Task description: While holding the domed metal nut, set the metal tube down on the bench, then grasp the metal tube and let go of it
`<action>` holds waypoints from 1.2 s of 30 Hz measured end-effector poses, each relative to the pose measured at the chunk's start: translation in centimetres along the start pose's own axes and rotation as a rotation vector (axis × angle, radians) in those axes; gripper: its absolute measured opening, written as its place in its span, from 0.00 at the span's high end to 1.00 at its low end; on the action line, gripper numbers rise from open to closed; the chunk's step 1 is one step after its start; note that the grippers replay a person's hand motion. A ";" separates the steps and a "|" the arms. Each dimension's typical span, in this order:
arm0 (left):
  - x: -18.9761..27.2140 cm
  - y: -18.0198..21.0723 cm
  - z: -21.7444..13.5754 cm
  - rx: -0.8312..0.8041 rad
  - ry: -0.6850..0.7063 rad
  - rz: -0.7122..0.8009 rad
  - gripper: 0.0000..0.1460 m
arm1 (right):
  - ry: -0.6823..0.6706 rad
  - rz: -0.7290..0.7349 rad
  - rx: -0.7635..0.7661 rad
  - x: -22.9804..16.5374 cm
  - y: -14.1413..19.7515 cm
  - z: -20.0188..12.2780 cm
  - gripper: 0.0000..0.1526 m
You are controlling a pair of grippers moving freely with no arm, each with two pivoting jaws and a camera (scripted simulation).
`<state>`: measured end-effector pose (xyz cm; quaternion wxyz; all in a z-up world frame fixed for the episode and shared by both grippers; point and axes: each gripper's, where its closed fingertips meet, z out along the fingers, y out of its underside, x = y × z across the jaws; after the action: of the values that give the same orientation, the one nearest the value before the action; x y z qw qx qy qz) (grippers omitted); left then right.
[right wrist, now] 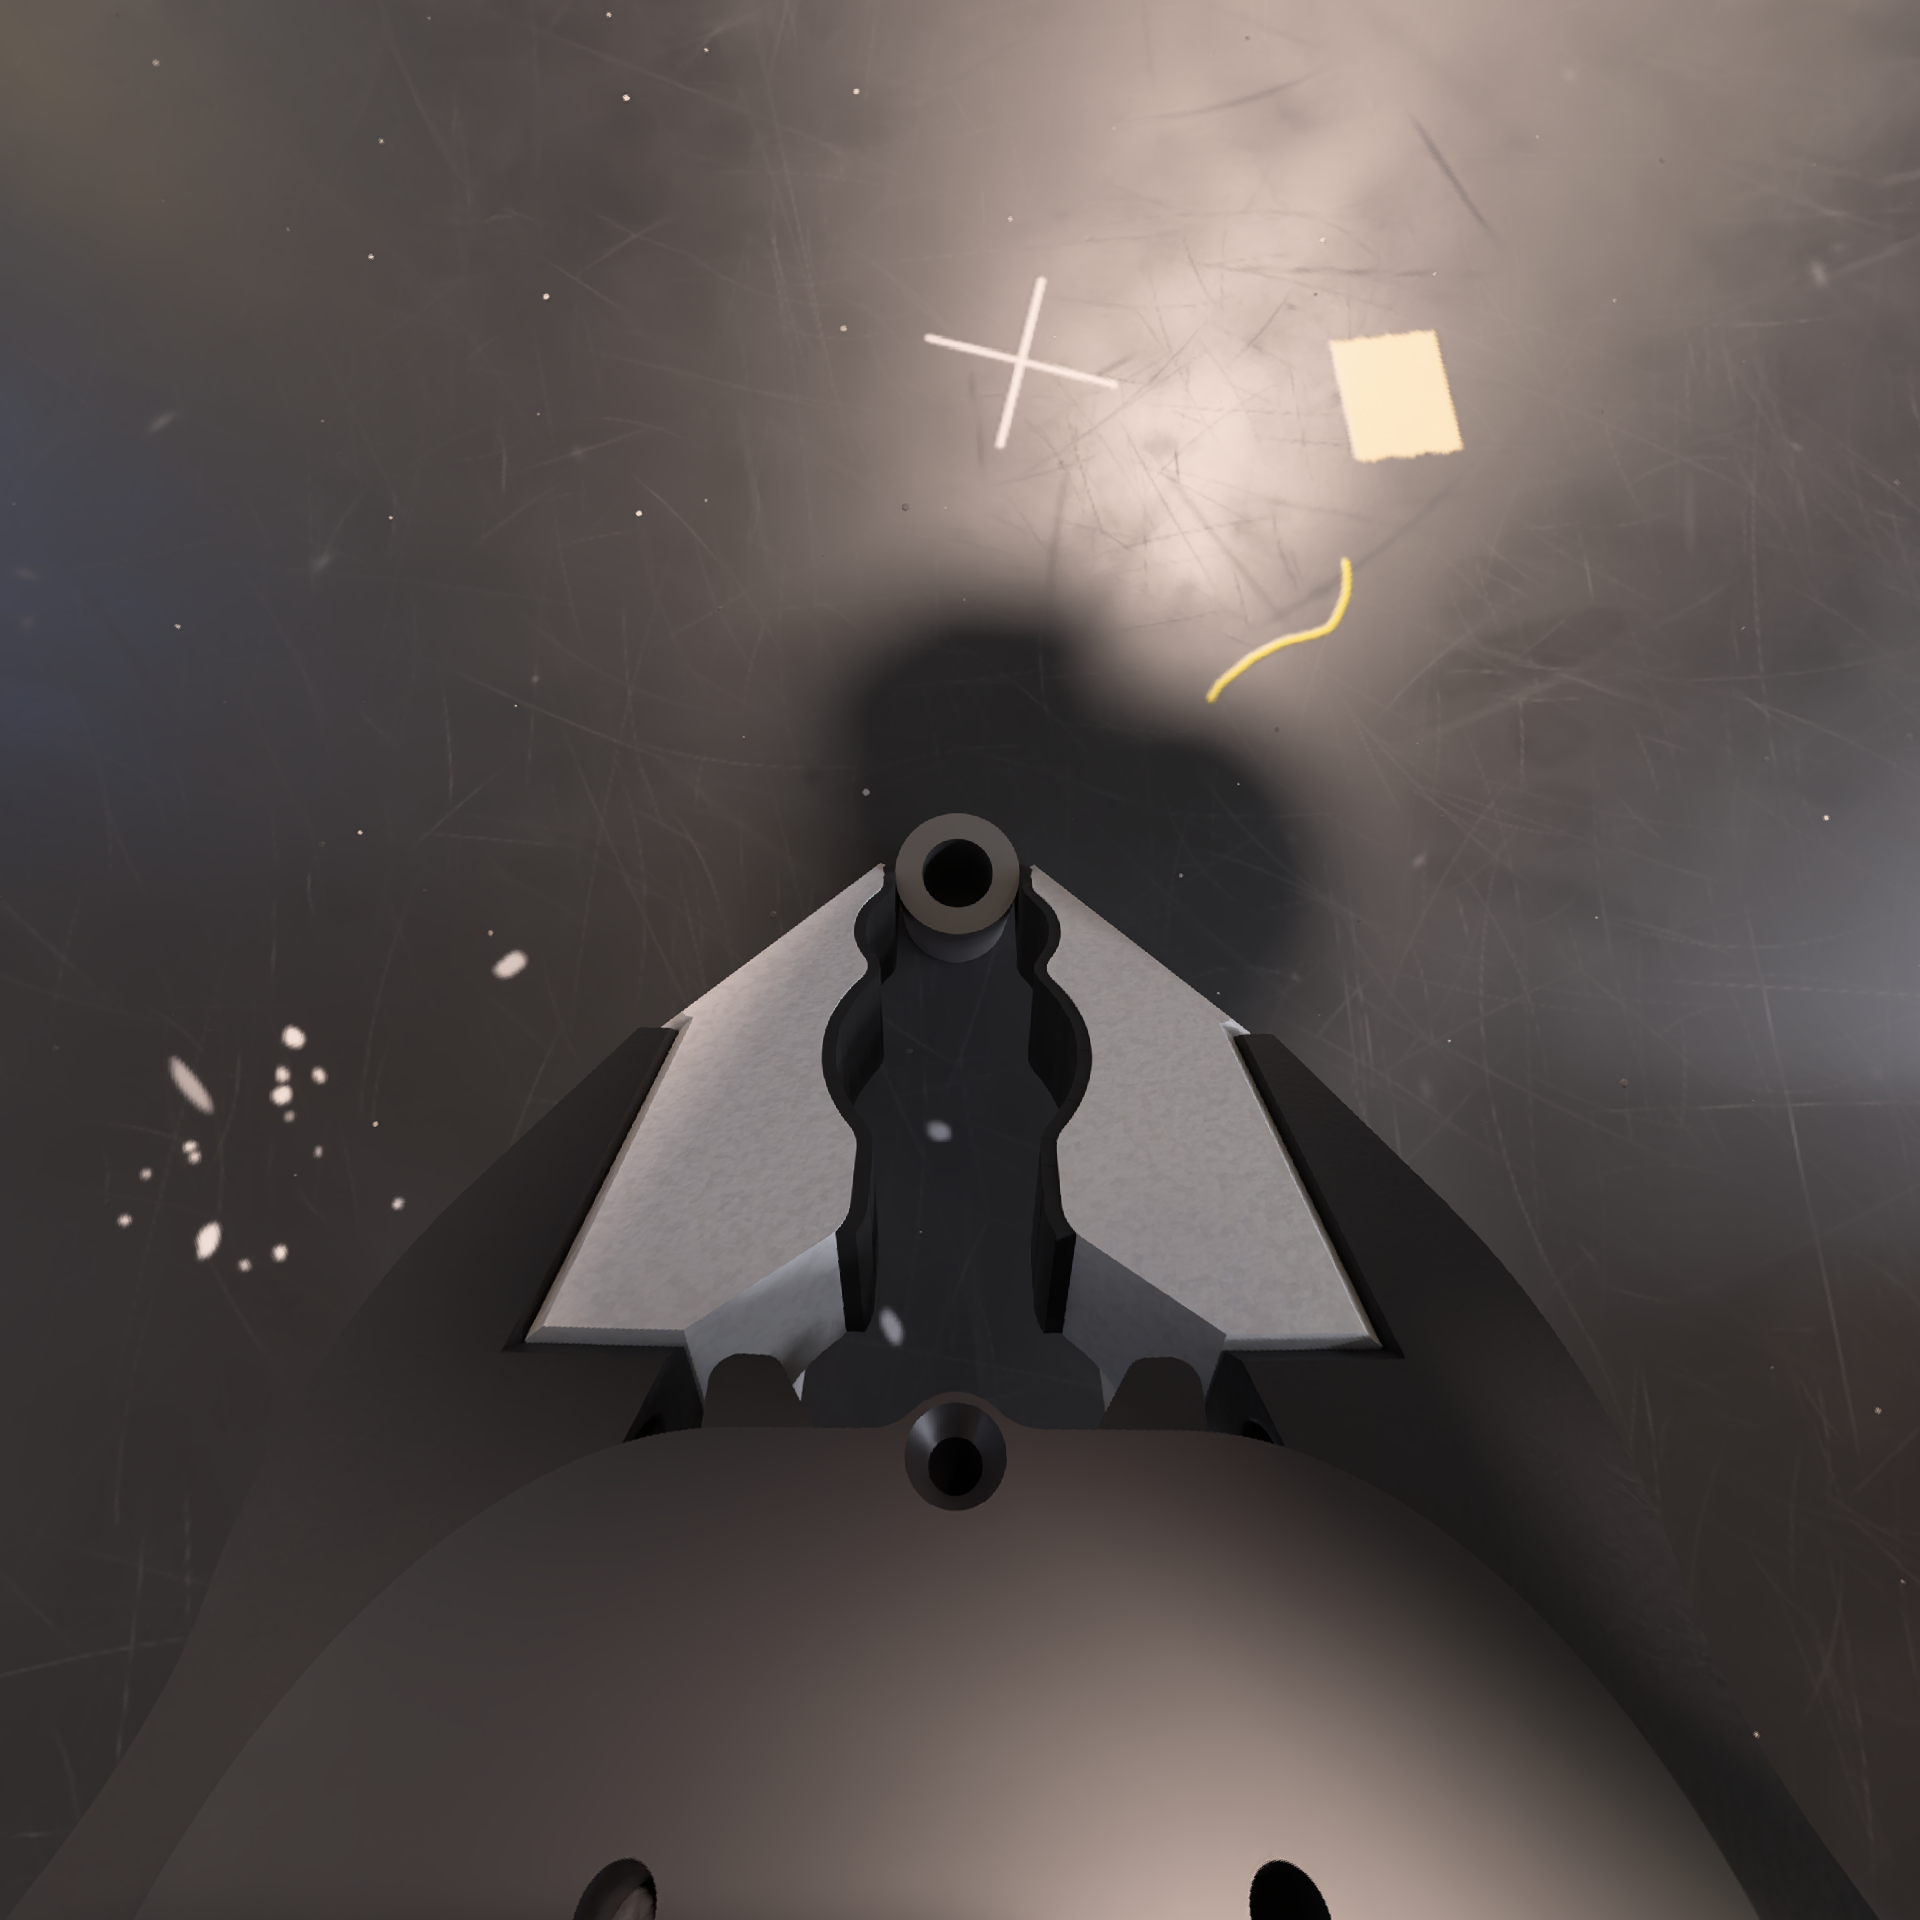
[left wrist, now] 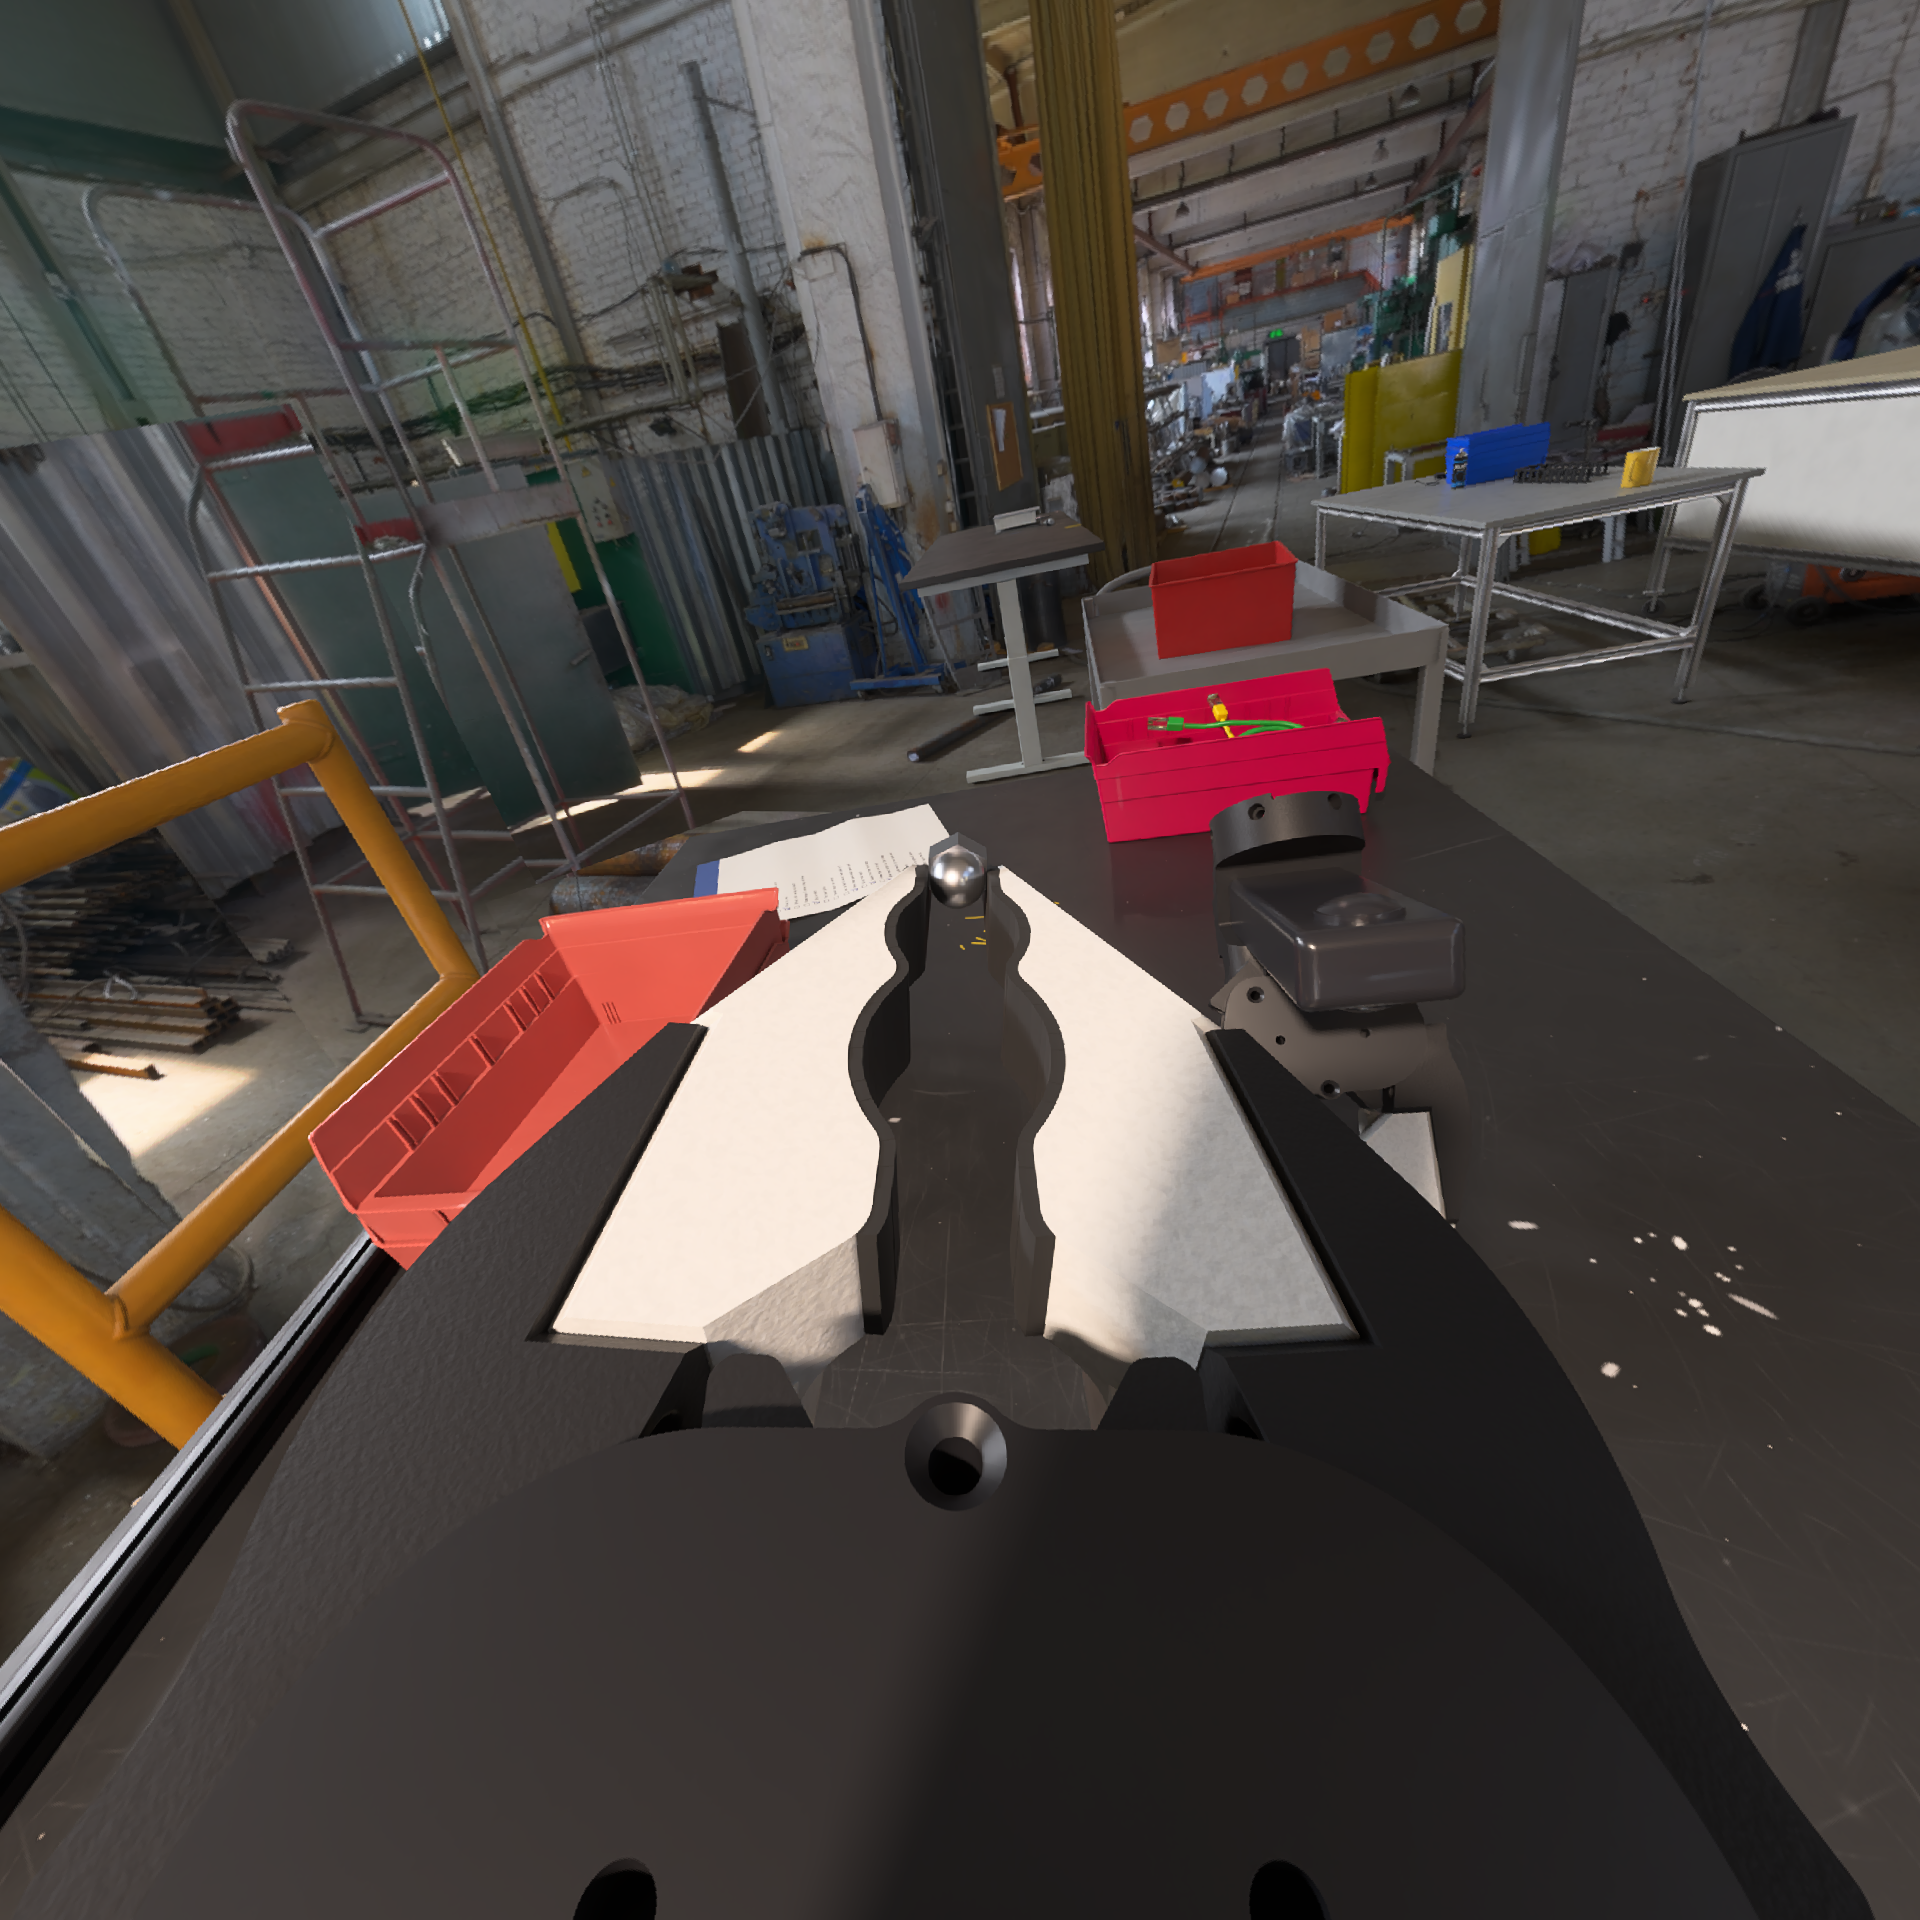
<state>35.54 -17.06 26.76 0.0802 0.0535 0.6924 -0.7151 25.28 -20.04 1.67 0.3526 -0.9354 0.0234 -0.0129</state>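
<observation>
In the left wrist view my left gripper (left wrist: 957, 883) is shut on the domed metal nut (left wrist: 955, 871), a shiny silver cap held at the fingertips above the dark bench (left wrist: 1558, 1195). The right gripper's body (left wrist: 1340, 945) shows to its right, pointing down at the bench. In the right wrist view my right gripper (right wrist: 956, 894) is shut on the metal tube (right wrist: 956, 878), seen end-on as a dark ring with a round bore. It points straight down at the bench (right wrist: 416, 520), and its shadow falls on the bench just ahead.
An orange-red bin (left wrist: 540, 1049) sits at the bench's left edge, a crimson bin with wires (left wrist: 1231, 753) at the far end, a printed sheet (left wrist: 831, 857) between them. On the bench below the tube are a chalk cross (right wrist: 1020, 362), a tape piece (right wrist: 1394, 395), a yellow wire scrap (right wrist: 1288, 636) and white flecks (right wrist: 239, 1132).
</observation>
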 end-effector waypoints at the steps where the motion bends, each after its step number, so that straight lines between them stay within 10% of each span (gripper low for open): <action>1: 0.0 0.0 0.0 0.000 0.000 0.000 0.93 | 0.000 0.006 0.000 0.0 0.0 0.0 0.86; 22: 0.4 0.3 0.4 -0.012 0.027 -0.012 0.93 | 0.006 0.064 0.002 0.5 0.0 -0.1 0.69; 36: 0.6 0.4 0.5 -0.030 0.026 0.008 0.93 | 0.084 0.088 -0.030 1.7 0.3 -0.3 0.86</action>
<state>35.05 -17.62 26.25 0.0751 0.0644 0.7036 -0.7037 26.96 -20.48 1.70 0.3373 -0.9373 0.0795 -0.0364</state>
